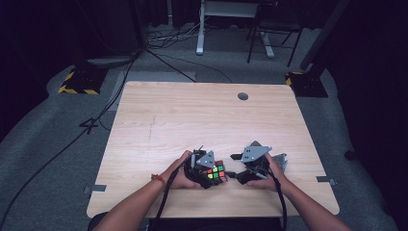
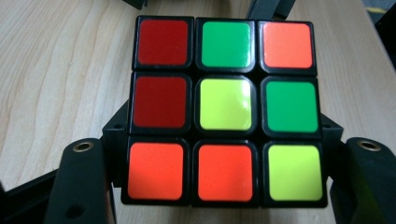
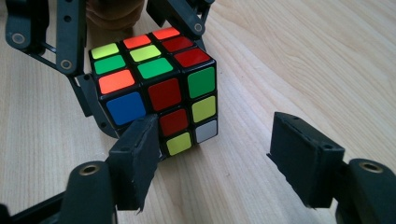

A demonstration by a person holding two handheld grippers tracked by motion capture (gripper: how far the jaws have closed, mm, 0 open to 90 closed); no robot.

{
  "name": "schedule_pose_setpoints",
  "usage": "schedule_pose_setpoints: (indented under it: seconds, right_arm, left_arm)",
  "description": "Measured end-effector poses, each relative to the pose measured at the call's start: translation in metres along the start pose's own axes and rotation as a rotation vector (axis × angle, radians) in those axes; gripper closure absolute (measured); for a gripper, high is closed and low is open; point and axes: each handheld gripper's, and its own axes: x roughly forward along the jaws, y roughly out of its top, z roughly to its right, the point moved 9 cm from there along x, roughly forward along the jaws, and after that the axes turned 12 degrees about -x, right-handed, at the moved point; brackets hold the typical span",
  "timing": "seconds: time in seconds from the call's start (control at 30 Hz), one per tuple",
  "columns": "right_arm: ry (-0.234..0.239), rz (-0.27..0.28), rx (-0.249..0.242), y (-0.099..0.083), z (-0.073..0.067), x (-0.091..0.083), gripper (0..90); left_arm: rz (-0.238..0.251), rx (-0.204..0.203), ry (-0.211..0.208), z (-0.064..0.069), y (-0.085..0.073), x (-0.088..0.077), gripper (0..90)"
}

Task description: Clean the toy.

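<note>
Near the counter's (image 1: 159, 120) front edge, my left tool (image 1: 204, 168) clamps the rigid, slick puzzle cube (image 3: 159, 95); my right tool (image 3: 210, 163), spread wide, should grip opposite flat faces.

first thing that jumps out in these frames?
The scrambled puzzle cube, bright red, green, orange and yellow against the pale wooden table, near its front edge. The left gripper is clamped on it from both sides. The right gripper faces it from close by with its jaws open, one jaw tip right at the cube's lower front, the other off to the side over bare wood.
</note>
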Motion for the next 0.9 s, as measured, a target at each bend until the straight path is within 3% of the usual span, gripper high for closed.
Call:
schedule_pose_setpoints:
  seconds: [0.23,0.3,0.67,0.9]
  right_arm:
    - [0.001,0.025,-0.016,0.011,-0.004,0.003,34.0]
    - [0.014,0.055,-0.015,0.017,-0.005,0.004,35.0]
    - [0.026,0.026,-0.080,0.042,-0.006,0.016,33.5]
    - [0.027,0.010,-0.111,0.057,-0.008,0.024,34.1]
  left_arm:
    - [-0.005,-0.013,-0.019,-0.001,-0.004,-0.004,32.9]
    - [-0.009,-0.009,-0.017,-0.001,-0.005,-0.005,32.9]
    - [-0.032,0.003,0.000,-0.005,-0.014,-0.017,32.7]
    - [-0.043,-0.017,0.003,-0.006,-0.021,-0.023,32.4]
